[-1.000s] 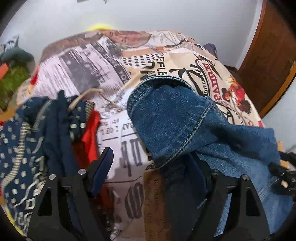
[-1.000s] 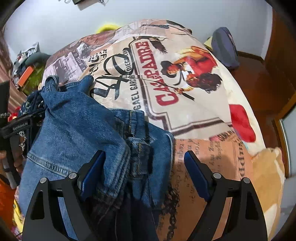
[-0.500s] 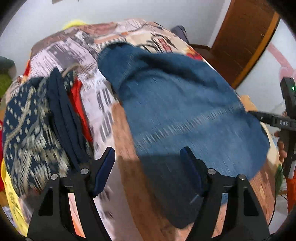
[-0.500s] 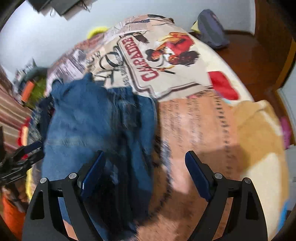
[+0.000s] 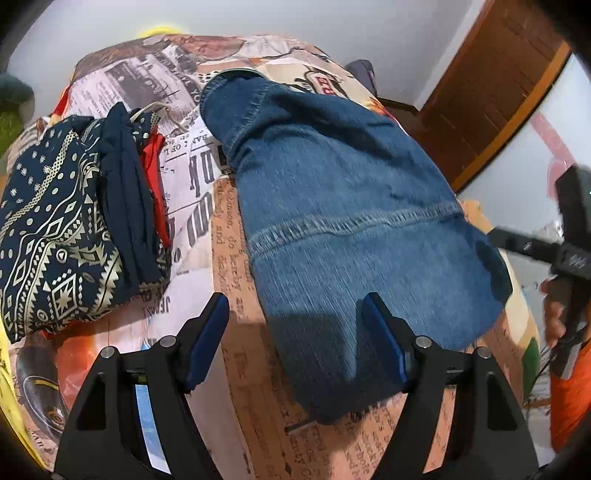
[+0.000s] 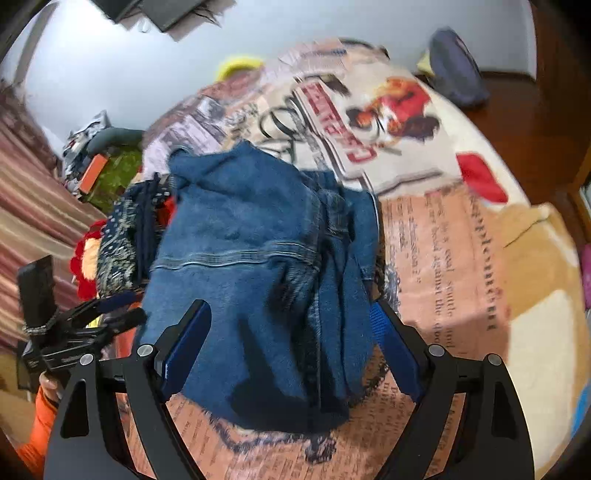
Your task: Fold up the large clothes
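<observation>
On the bedspread [image 5: 192,206], far left, lies a patterned navy garment [image 5: 55,236] with red cloth [image 5: 157,173] beside it. Right of these, the folded jeans [image 5: 343,229] rest flat. Above their near edge, the left gripper [image 5: 295,343] is spread wide, gripping nothing. Further right, the right gripper [image 6: 291,350] also stands released over the jeans, its blue pads [image 6: 186,347] clear of the denim.

I'm looking at a plain pale-grey painted wall [image 5: 295,18], a brown panelled wooden door [image 5: 498,74] on the right, and a dark reddish-brown floor [image 6: 517,103] beside the newspaper-print bedspread [image 6: 443,240].
</observation>
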Available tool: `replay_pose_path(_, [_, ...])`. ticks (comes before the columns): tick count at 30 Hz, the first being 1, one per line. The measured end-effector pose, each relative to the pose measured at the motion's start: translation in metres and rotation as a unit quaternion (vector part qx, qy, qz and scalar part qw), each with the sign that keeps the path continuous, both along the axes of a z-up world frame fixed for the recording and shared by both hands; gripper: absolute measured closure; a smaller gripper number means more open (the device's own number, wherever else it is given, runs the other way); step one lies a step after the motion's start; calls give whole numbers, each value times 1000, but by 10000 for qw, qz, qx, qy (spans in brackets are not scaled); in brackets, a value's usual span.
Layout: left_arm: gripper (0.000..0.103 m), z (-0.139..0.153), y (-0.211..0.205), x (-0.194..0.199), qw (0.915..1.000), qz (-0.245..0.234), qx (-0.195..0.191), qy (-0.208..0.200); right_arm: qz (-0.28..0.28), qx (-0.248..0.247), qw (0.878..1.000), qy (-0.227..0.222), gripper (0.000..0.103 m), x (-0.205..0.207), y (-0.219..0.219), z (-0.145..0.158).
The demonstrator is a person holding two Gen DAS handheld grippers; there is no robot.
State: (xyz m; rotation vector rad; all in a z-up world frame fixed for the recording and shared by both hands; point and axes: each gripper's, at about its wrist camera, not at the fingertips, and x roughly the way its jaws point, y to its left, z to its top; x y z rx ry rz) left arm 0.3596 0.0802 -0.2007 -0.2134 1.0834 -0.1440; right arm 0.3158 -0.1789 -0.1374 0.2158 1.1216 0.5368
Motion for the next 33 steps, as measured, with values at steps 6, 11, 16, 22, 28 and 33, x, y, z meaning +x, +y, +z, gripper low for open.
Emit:
replay_pose_path(6, [29, -20, 15, 34, 9972, 72, -684, 281, -102, 223, 9978, 623, 17, 40, 1, -41])
replay_pose_path(11, [29, -39, 21, 59, 9912, 105, -1219, 500, 195, 167, 9953, 932, 6, 65, 7, -64])
replay_pose_path(16, [22, -55, 18, 75, 9862, -5, -1535, 620, 487, 309, 9944, 885, 0, 77, 12, -73])
replay_pose_path(22, [21, -65, 21, 81, 9801, 91, -1889, 598, 568, 665, 9920, 908, 14, 80, 17, -74])
replay_pose_path(28, [28, -59, 16, 70, 9828, 72, -1779, 492, 467, 661, 9927, 896, 40, 71, 25, -63])
replay_pose_path(33, [51, -38, 9, 57, 9821, 95, -1847, 349, 299, 701, 9935, 844, 59, 61, 27, -42])
